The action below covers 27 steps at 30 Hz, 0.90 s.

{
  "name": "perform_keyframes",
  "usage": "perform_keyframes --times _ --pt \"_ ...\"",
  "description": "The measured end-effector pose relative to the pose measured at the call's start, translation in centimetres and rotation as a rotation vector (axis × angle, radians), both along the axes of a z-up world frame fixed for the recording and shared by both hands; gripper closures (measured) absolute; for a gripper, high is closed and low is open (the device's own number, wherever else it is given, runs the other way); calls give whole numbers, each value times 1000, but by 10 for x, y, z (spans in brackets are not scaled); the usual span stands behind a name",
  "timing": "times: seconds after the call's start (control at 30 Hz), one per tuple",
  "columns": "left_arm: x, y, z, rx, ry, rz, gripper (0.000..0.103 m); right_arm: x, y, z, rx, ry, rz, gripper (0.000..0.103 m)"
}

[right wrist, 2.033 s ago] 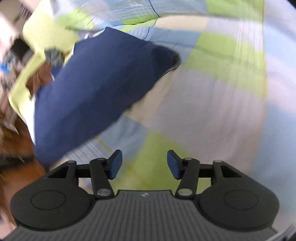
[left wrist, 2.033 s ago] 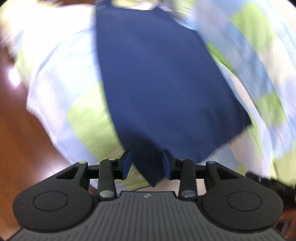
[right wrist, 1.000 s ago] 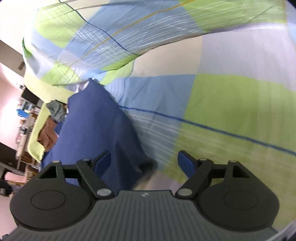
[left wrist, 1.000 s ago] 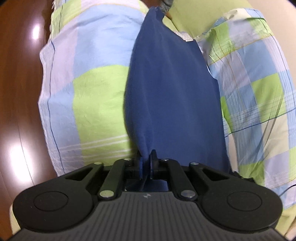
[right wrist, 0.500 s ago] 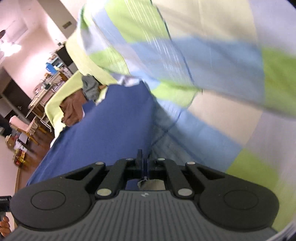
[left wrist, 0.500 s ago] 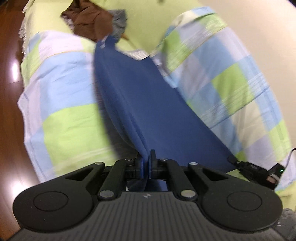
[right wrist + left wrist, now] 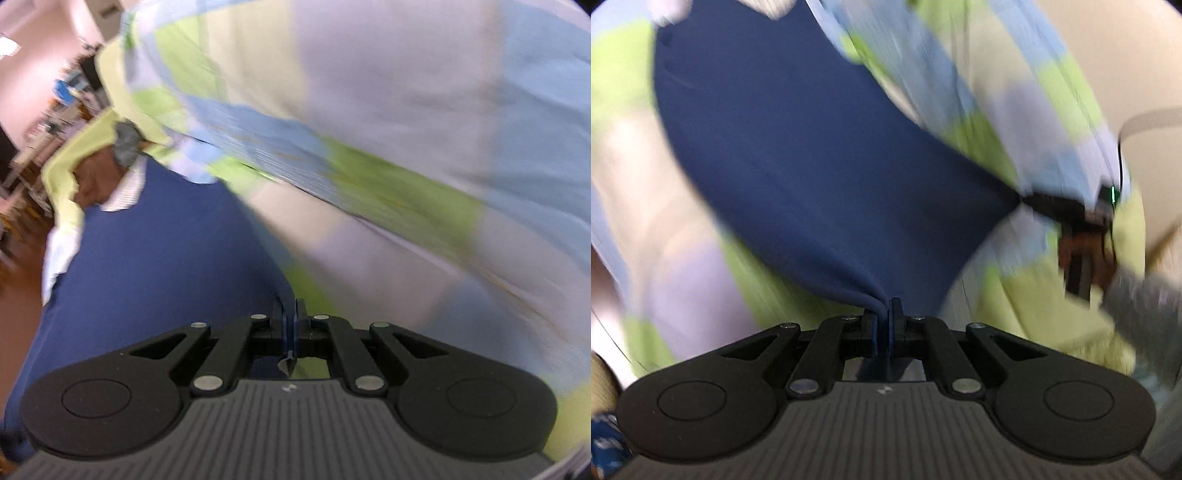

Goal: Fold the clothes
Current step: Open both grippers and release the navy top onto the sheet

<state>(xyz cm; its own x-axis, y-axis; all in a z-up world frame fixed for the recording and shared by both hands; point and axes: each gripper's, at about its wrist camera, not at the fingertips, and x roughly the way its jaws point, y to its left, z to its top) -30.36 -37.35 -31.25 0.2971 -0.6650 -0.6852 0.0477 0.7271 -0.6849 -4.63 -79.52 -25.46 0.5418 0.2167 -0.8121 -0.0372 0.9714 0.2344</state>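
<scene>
Checked bedspread (image 7: 406, 110) beneath; left gripper (image 7: 885, 308) & right gripper (image 7: 290, 314) each pinch navy garment (image 7: 812, 147) just ahead. Thin bites w/ fast swing: corner could slip.

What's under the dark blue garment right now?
The dark blue garment, pinched by left gripper and right gripper, hangs over the green, blue and white checked bedspread; whatever it covers is hidden.

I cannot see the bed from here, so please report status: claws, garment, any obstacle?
Left claw shut on blue garment. Right claw shut on its other edge. Garment stretched between both over checked bedcover. Nothing seen blocking; frames blurred.
</scene>
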Motion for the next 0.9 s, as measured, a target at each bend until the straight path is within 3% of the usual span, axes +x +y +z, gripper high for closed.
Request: perform_keyframes --times 0.1,0.23,0.27,0.33,0.4,0.43,0.5,0.57,0.63,0.67,0.73,0.9 --pt "-6 -33 -21 10 43 -97 101 -10 -22 -22 -119 20 -38 101" --pt "-13 -78 -48 23 100 -227 101 -2 -24 -69 -183 95 -41 99" --pt "-15 -89 -55 26 115 -260 101 1 -21 -84 -216 152 -46 94" --pt "-19 -108 -67 34 140 -320 100 -2 -13 -104 -332 259 -84 59" --pt "-19 -86 -52 66 129 -289 99 -17 -6 -105 -384 271 -117 56" --pt "-15 -73 -45 87 127 -264 92 -40 1 -94 -350 219 -148 50" --pt "5 -26 -25 216 112 -173 92 -62 8 -83 -277 183 -172 43" --pt "30 15 -11 312 76 -99 90 -106 34 -71 -122 164 -174 43" --pt "59 54 3 388 39 -11 66 -133 63 -69 -61 161 -122 43" --pt "75 74 9 420 22 35 61 -152 83 -68 -24 158 -84 43" --pt "109 102 15 399 11 107 55 -176 126 -66 -5 133 11 43" --pt "180 142 6 308 45 166 51 -220 207 -66 -109 106 142 40"
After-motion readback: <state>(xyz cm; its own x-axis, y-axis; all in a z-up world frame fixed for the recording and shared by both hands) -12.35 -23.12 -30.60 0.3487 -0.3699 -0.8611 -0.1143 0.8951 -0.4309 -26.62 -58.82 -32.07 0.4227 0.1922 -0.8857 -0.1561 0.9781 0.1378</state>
